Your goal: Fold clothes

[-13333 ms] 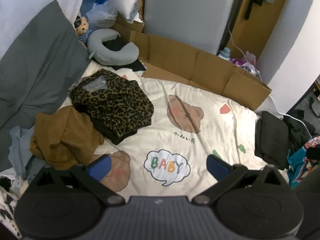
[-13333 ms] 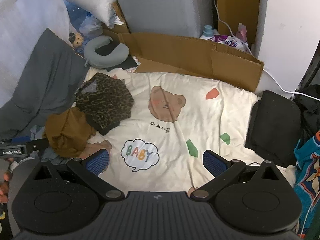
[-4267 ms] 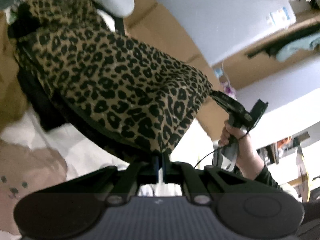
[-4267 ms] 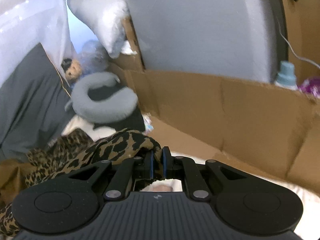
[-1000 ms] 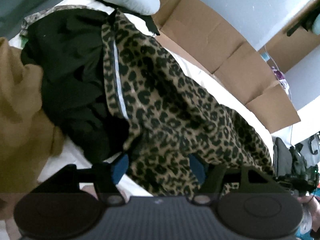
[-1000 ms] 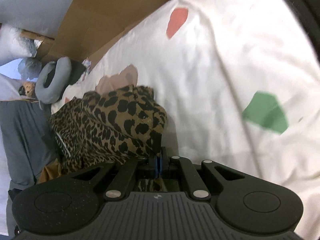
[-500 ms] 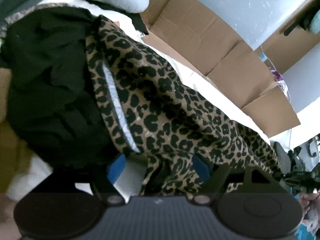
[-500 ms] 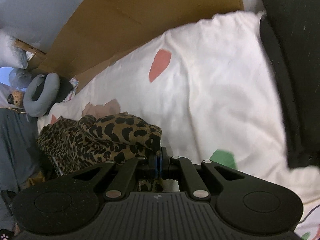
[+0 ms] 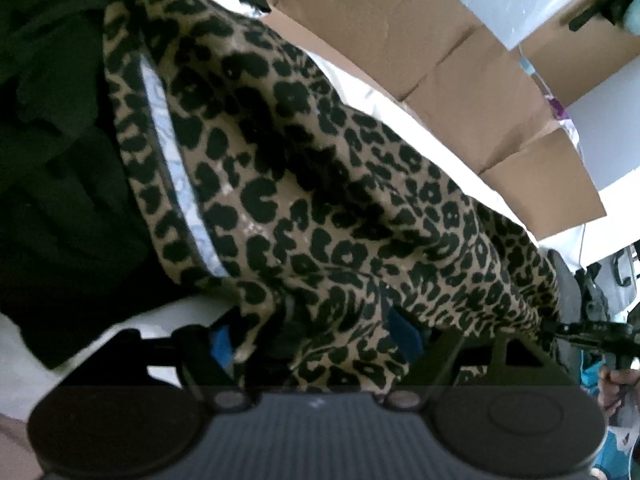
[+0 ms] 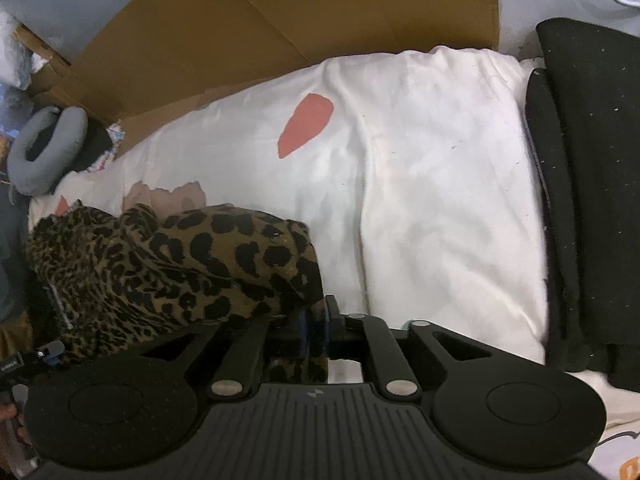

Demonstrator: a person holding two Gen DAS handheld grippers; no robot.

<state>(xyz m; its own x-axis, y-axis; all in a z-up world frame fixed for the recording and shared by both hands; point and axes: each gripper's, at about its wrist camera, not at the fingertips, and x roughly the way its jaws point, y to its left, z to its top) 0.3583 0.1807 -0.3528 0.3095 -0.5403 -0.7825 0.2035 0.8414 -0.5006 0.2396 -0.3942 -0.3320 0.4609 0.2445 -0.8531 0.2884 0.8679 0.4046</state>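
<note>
— Left wrist view: what fills it?

— The leopard-print garment (image 9: 320, 184), draped across the frame from the upper left to the lower right. Its black lining (image 9: 60, 152) shows at the left, along a pale strip at the garment's edge. The left gripper (image 9: 316, 340) has its jaws spread wide apart, with cloth hanging down between the two blue pads (image 9: 406, 340). The pads do not press on it.

— And the other end of the garment?

— It runs out to the right gripper (image 9: 588, 330), seen small at the right edge of that view, held in the person's right hand (image 9: 618, 380).

— What does the right wrist view show?

— The right gripper (image 10: 314, 330) has its jaws closed down on a fold of the leopard-print garment (image 10: 192, 264), the pads nearly meeting with cloth pinched between them. The rest bunches up to the left, lying on the bed's white cover (image 10: 420, 184), toward its left side.

— What else is around?

— A red patch (image 10: 306, 124) printed on the cover, a brown cardboard sheet (image 10: 288, 20) along the bed's far edge, a grey neck pillow (image 10: 44, 148) near the far-left corner, and a folded black garment (image 10: 592, 184) along the right edge.
</note>
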